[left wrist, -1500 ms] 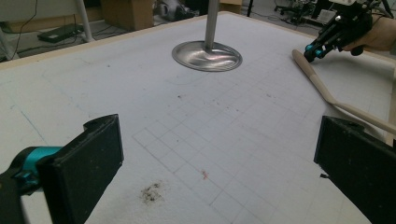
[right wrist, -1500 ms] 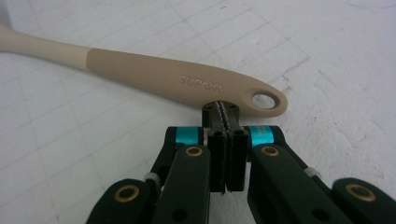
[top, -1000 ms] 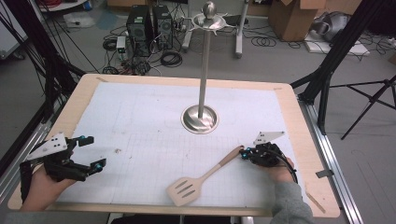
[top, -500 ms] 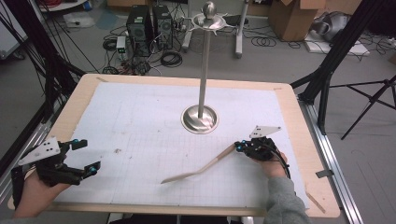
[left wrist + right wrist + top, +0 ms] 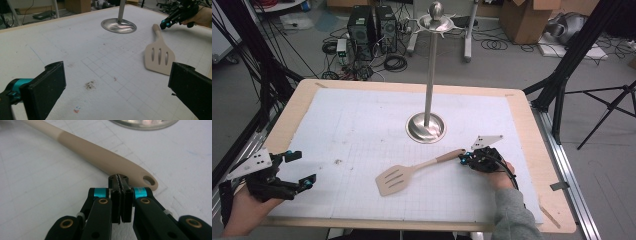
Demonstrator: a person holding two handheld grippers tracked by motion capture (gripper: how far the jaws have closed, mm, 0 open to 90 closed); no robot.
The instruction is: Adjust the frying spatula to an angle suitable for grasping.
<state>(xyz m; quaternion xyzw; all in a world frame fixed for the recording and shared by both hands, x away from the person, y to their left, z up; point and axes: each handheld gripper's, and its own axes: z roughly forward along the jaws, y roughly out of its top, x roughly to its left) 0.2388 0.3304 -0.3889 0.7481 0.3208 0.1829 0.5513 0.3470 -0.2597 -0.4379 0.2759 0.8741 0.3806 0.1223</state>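
A beige slotted spatula (image 5: 394, 180) lies flat on the white grid mat, its handle running up and right toward my right gripper (image 5: 463, 159). In the right gripper view the jaws are shut against each other with nothing between them. Their tips (image 5: 120, 178) rest against the side of the spatula handle (image 5: 100, 152), close to its hanging hole. My left gripper (image 5: 304, 167) stands open near the table's front left corner, away from the spatula. The left gripper view looks between its open jaws (image 5: 117, 85) at the spatula (image 5: 160, 56) and the right gripper (image 5: 166, 23) beyond.
A tall steel stand (image 5: 430, 75) with a round base (image 5: 426, 127) rises from the middle of the mat, just behind the spatula handle. The wooden table edge (image 5: 557, 165) frames the mat. Computer boxes, cables and tripod legs sit on the floor beyond.
The spatula turned up on its edge, then came down flat, its head now farther left and back. My right gripper moved left along with the handle end. The left gripper barely moved.
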